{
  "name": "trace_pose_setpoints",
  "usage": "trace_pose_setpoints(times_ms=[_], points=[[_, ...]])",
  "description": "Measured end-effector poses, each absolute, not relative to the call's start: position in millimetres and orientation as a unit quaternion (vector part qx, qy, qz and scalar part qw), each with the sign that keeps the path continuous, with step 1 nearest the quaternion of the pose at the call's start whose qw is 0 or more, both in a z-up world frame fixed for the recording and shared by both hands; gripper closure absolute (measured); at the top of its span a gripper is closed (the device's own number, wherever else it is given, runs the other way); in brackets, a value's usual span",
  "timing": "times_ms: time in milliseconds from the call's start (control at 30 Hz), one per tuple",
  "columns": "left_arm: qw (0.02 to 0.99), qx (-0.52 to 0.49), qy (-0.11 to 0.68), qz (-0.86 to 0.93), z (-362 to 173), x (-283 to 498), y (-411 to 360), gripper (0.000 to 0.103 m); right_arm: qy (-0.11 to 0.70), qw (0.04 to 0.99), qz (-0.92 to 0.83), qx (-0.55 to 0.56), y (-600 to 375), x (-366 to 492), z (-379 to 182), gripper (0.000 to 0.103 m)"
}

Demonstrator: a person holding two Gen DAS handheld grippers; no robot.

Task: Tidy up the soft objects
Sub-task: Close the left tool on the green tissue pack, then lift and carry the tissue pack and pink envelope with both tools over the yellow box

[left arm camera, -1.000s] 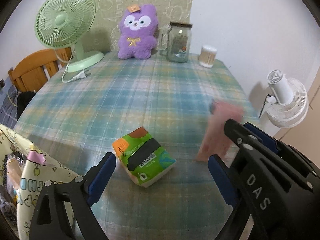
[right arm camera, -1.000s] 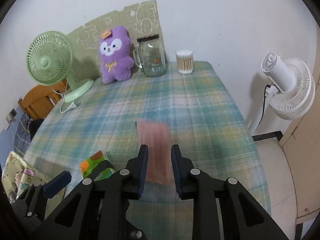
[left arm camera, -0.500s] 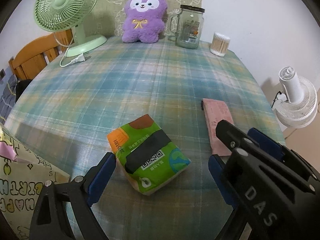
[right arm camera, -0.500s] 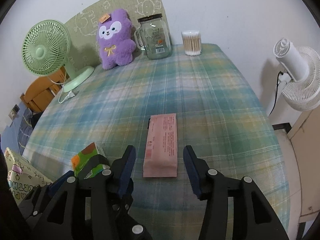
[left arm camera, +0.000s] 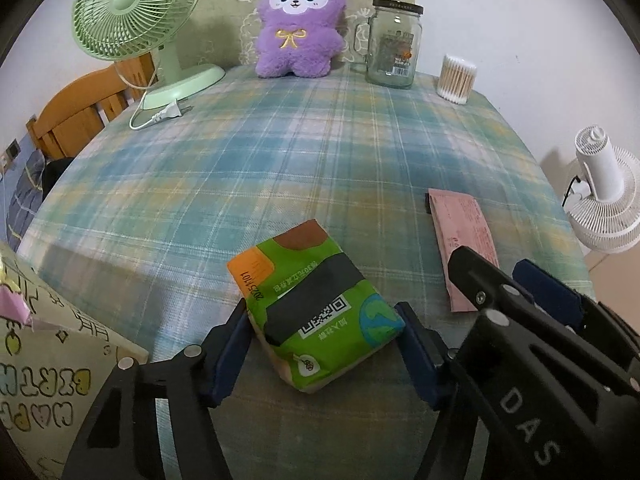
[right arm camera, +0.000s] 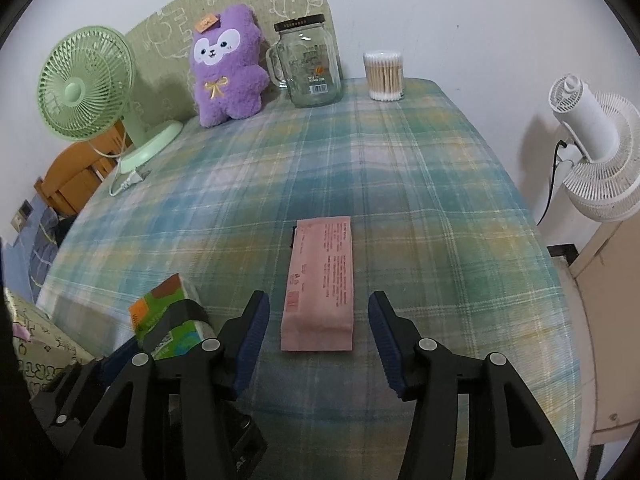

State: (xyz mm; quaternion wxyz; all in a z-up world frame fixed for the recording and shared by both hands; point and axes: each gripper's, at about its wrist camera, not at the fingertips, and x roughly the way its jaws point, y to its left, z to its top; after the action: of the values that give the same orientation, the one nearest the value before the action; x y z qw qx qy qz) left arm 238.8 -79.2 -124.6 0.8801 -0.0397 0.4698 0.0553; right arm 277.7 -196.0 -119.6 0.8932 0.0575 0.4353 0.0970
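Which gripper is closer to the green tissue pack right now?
Left. The left gripper straddles the green tissue pack, jaws closing; the right gripper flanks the pink packet beside it.

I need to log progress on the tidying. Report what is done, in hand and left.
Done: the pink pack lies flat on the tablecloth, clear of the right gripper, whose jaws are opening. In hand: the left gripper is closing around the green tissue pack. Left: lifting and placing that pack; the purple plush sits untouched by the wall.
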Motion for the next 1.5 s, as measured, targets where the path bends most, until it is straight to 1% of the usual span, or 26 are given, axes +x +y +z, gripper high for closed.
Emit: trace_pose_setpoints(times_ms=[200, 367, 400, 433, 800, 1500], points=[[0.882, -0.033, 0.467, 0.058, -126, 238, -78, 0.033, 0.453, 0.886, 0.094, 0.042, -188, 286, -129, 0.047], [0.887, -0.032, 0.458, 0.056, -127, 236, -77, 0.032, 0.450, 0.888, 0.092, 0.025, -185, 288, -131, 0.048], [0.887, -0.032, 0.457, 0.055, -127, 236, -77, 0.032, 0.449, 0.888, 0.091, 0.022, -185, 287, -131, 0.050], [0.888, -0.031, 0.456, 0.054, -127, 236, -77, 0.032, 0.449, 0.889, 0.088, 0.016, -184, 287, -131, 0.060], [0.887, -0.012, 0.460, 0.039, -124, 221, -80, 0.033, 0.450, 0.888, 0.091, 0.018, -187, 269, -127, 0.061], [0.912, 0.019, 0.409, -0.007, -84, 158, -89, 0.033, 0.407, 0.910, 0.072, 0.022, -196, 195, -84, 0.061]])
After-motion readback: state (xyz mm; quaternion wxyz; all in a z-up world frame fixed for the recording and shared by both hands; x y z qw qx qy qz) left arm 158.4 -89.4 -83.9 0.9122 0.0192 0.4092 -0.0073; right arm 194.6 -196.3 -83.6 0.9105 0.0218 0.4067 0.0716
